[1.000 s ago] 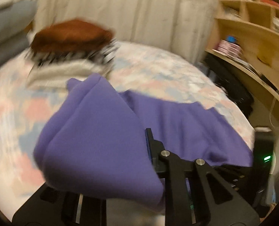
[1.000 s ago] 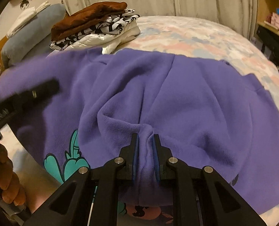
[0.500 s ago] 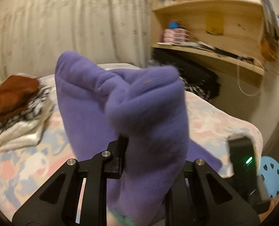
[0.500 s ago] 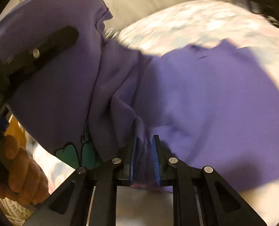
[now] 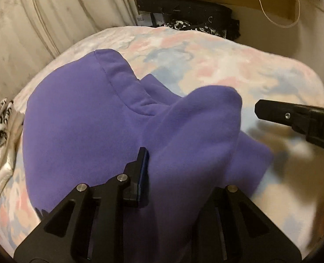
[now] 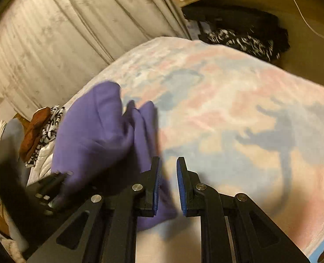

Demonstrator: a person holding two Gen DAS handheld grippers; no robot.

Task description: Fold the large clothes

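Our right gripper has just released the purple sweatshirt — jaws open; our left gripper still grips it — fold laid.

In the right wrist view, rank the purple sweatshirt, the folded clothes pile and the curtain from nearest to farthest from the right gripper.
1. Purple sweatshirt, just left of the right gripper, against its left finger.
2. Folded clothes pile, farther left, beyond the sweatshirt.
3. Curtain, behind the bed, upper left.
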